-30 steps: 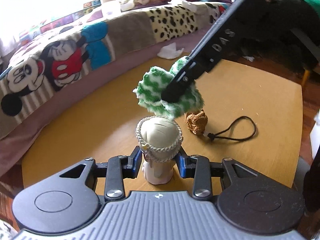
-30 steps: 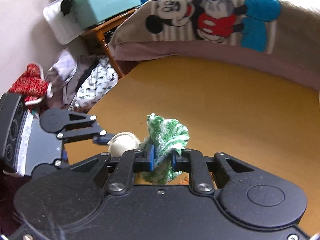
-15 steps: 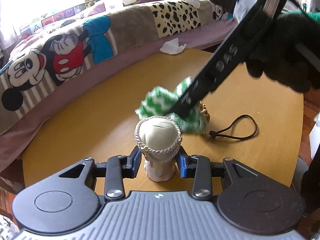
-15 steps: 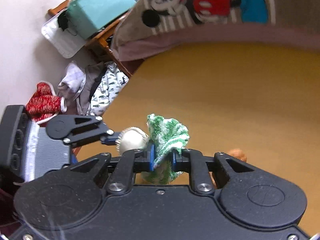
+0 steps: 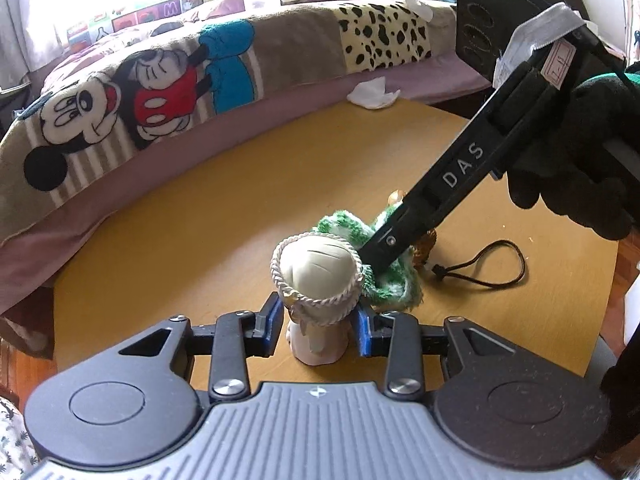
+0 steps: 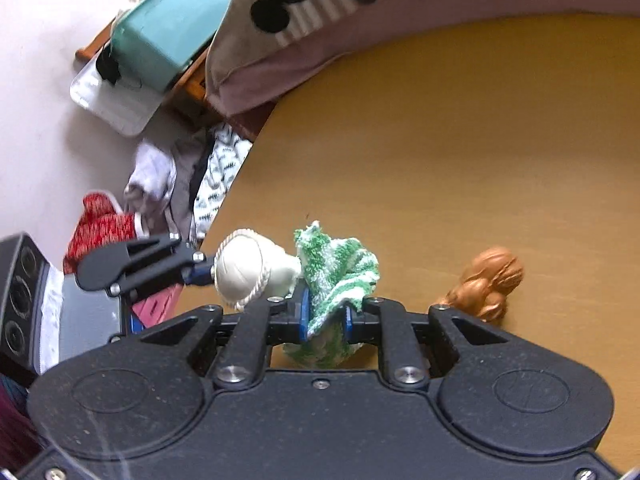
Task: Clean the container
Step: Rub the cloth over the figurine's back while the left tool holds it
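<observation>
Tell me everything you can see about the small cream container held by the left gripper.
The cream container is a small vase-like pot, matte like clay or plaster, with a wide top, a narrower neck and a flared foot. A pale twisted cord rings its rim. It stands upright on the yellow table. The left gripper clamps its neck between blue-padded fingers. The green-and-white cloth, held by the right gripper, presses against its side near the rim.

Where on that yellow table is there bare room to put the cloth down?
The table is bare on the bed side, left of the container. It is crowded to the right: cloth, brown figurine and black cord sit close together.
</observation>
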Available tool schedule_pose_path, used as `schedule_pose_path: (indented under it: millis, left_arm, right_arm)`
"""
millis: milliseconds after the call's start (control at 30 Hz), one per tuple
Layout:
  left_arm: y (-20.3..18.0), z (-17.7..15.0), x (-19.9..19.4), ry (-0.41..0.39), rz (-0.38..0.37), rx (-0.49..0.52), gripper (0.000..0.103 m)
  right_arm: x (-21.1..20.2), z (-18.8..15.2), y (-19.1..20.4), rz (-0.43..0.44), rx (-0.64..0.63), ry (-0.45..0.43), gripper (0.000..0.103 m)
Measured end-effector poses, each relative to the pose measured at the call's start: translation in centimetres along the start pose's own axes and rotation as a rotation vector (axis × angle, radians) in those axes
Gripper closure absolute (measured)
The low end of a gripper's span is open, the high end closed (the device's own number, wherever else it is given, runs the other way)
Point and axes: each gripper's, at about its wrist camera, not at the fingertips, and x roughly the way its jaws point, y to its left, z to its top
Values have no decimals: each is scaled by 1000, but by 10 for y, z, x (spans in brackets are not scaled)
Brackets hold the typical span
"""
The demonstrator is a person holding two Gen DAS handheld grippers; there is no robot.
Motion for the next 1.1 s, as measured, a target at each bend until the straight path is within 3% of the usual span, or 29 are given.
schedule_pose_path:
  millis: [200,400,633,800,933,1100]
  left_arm:
    - [1,-1,-1,6,15,-8,69]
    - [2,-3,-2,12,28,-26,69]
    - [7,-4,-1,19,41,-83,69]
    - [5,-2,0,42,49,-77,68]
    - [7,-1,-3,57,50,-80,60]
    - [6,4,-12,47,23,-61,59]
  right_arm:
    - [-3,7,-1,49,34,-61,87]
    - [15,0,2,-20,-13,25,87]
    - [3,9,3,42,6,-37,87]
    - [13,5,-1,39,30,-27,85]
    - [12,7,-3,28,46,-32,85]
    - [8,6,-7,21,70,-41,85]
